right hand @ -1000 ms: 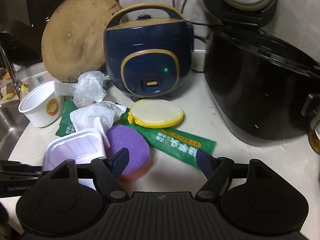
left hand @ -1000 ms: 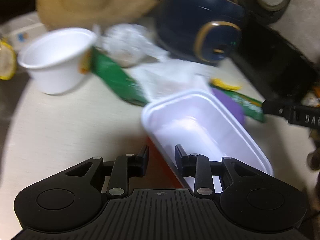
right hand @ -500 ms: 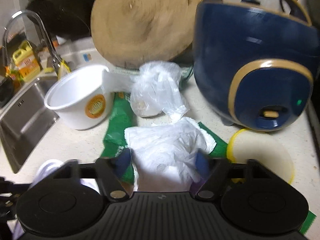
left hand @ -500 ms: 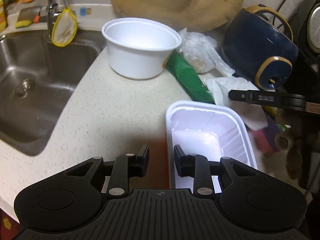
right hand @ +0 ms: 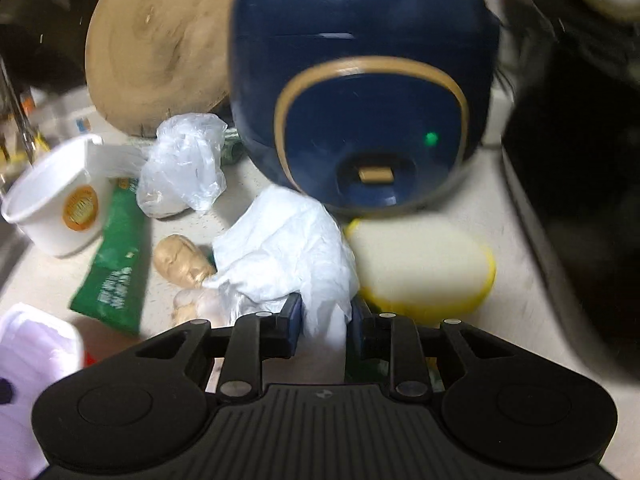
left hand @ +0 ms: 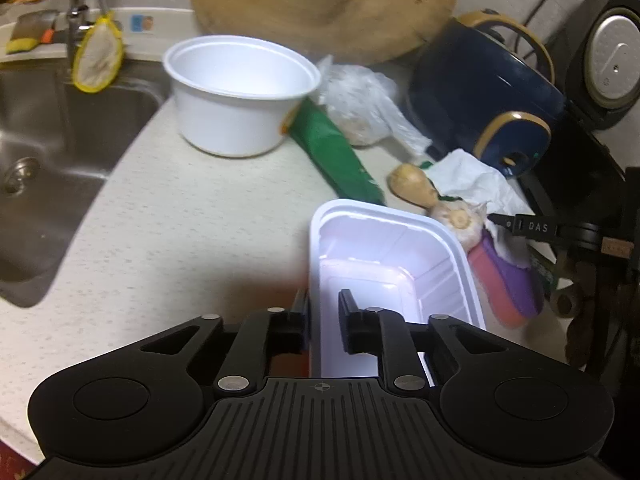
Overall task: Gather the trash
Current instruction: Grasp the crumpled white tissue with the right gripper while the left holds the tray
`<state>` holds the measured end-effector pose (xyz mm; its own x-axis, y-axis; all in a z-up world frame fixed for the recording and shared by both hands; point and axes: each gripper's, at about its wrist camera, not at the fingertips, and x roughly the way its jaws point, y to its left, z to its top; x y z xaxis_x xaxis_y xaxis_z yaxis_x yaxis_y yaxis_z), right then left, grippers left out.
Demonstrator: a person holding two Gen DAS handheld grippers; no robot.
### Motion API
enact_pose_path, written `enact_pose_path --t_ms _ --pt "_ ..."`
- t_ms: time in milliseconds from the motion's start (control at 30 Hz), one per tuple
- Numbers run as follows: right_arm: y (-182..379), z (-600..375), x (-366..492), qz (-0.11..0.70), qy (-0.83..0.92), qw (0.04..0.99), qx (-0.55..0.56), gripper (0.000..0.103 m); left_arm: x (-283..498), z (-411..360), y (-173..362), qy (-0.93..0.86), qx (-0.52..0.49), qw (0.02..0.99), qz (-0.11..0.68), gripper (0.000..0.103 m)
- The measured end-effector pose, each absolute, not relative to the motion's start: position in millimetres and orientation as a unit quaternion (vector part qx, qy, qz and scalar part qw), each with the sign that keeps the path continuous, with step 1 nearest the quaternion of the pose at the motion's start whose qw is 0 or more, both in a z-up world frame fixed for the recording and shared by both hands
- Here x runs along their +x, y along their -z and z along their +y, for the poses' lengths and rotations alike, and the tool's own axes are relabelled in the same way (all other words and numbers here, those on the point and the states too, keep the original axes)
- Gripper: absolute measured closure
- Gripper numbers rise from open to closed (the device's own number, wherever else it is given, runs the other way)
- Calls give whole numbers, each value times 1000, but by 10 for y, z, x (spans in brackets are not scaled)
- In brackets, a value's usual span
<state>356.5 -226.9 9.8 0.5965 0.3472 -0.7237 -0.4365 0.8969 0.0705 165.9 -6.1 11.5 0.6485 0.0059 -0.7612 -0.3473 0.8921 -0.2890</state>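
My left gripper (left hand: 323, 320) is shut on the near left wall of a white plastic tray (left hand: 384, 252), empty inside, on the counter. My right gripper (right hand: 322, 326) is shut on a crumpled white tissue (right hand: 284, 256) and holds it in front of the blue rice cooker (right hand: 360, 92). The tissue also shows in the left wrist view (left hand: 472, 178). A piece of ginger (right hand: 182, 262) and a garlic bulb (right hand: 192, 304) lie left of the tissue. A green wrapper (right hand: 116, 268), a clear plastic bag (right hand: 184, 168) and a white bowl (left hand: 240, 92) lie further left.
A steel sink (left hand: 44, 140) lies to the left of the counter. A round wooden board (left hand: 324, 4) leans at the back. A yellow-rimmed sponge (right hand: 424, 268) and a purple sponge (left hand: 508, 280) sit near the cooker. A large black cooker (right hand: 580, 160) stands at the right.
My right gripper has shut on the tissue and lifted it, uncovering the ginger and garlic. My left gripper has kept its hold on the tray, which has shifted little.
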Motion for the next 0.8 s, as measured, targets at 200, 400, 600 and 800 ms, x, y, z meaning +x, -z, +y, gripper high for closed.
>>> enact_pose_path --t_ms 200,400,600,800 --pt "-14 -2441 3443 397 -235 887 -13 45 1684 -190 -117 -101 -172 889 413 88" --pt "20 -2379 3478 405 -247 880 -13 33 1573 58 -122 -142 -190 887 397 89" --pt "47 -2290 3503 416 -261 871 -15 11 1504 205 -134 -153 -197 884 395 88" --pt "66 -2114 3537 434 -249 864 -49 0 1422 253 -117 -145 -218 883 391 88"
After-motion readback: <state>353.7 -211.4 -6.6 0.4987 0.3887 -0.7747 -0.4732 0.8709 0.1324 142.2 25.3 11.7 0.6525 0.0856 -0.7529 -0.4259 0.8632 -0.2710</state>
